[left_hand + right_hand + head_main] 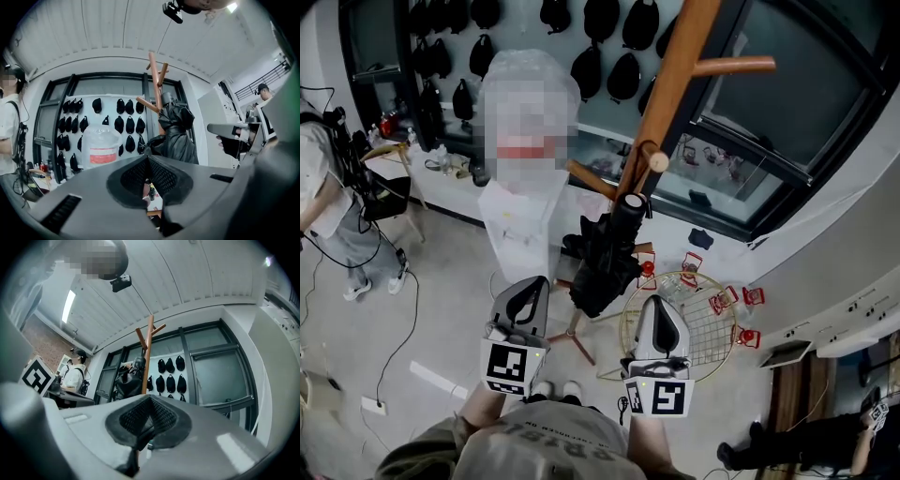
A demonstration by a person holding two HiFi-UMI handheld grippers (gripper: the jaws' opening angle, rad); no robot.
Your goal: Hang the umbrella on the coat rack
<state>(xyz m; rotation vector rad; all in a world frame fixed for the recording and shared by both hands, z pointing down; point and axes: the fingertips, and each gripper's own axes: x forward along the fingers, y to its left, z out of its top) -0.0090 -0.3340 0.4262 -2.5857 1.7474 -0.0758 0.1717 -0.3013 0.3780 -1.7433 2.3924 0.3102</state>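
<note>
The black folded umbrella (605,258) was hanging off a peg on the wooden coat rack (673,89), so the job looked pretty much done. The left hand-held gripper (525,298) and right hand-held gripper (657,323) were both closed on nothing, clear of it. Next I'd just back away.

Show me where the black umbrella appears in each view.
Head view: centre, umbrella below a rack peg.
Left gripper view: right of centre.
Right gripper view: left of centre, small.
Shared landmark: the wooden rack pole beside it.
</note>
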